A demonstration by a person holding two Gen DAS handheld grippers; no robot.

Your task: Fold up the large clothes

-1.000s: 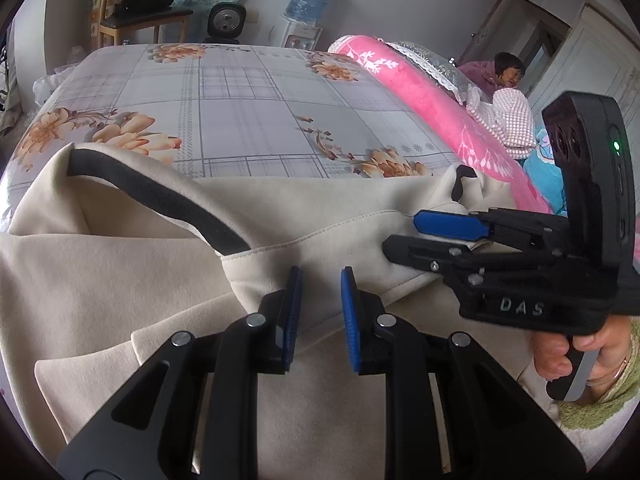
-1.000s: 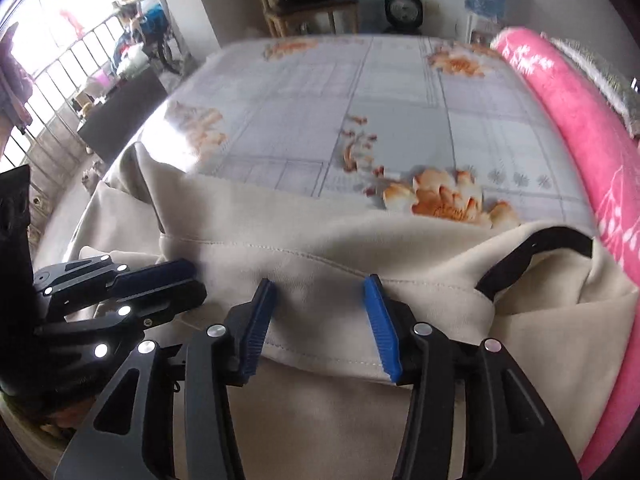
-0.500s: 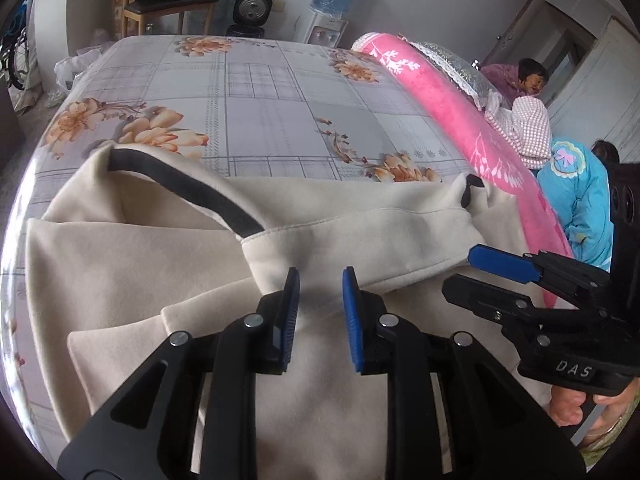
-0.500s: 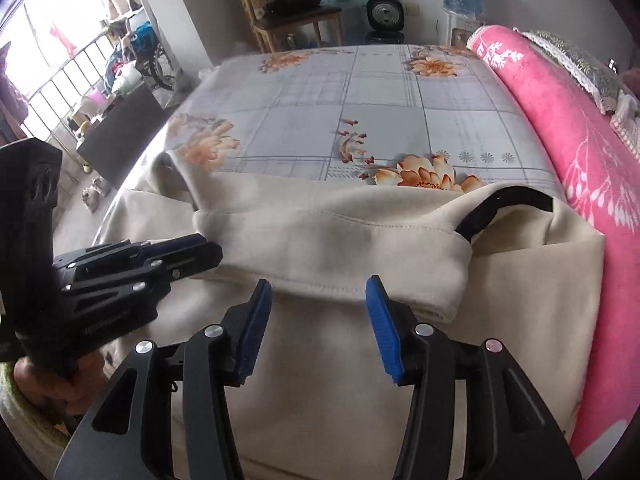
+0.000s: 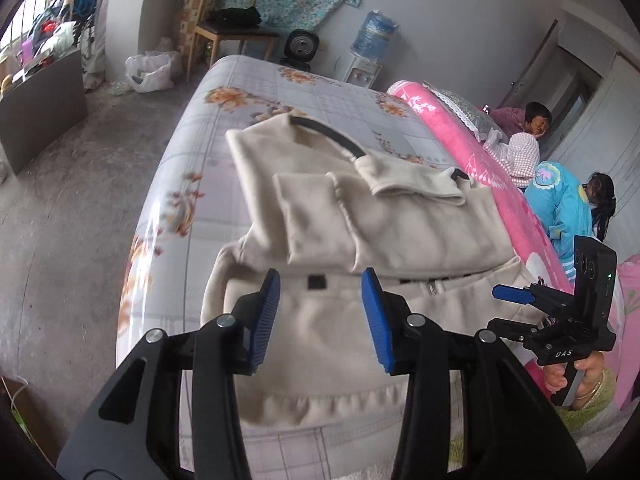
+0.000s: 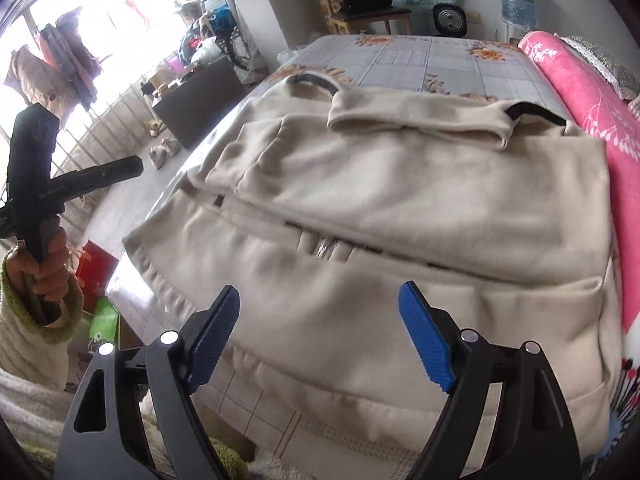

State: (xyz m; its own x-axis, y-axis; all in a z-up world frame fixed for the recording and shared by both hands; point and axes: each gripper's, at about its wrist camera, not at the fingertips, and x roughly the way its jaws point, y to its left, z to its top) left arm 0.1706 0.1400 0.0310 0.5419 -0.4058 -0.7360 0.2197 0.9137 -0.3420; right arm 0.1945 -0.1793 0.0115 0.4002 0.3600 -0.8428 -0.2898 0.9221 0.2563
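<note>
**Both claws clear of the folded coat**

The cream coat (image 5: 384, 236) lies folded on the floral bedsheet (image 5: 304, 92) — sleeves laid across the body, the dark-lined collar at the far end, the ribbed hem nearest the cameras. The left gripper (image 5: 320, 316) hangs above the hem, its jaws opening, blue pads apart with nothing between them. The right gripper (image 6: 320, 336) is opening too, spread wide over the near edge — no cloth in its pads. A pink blanket (image 6: 580, 92) runs along the coat's right side, touching its edge.
</note>
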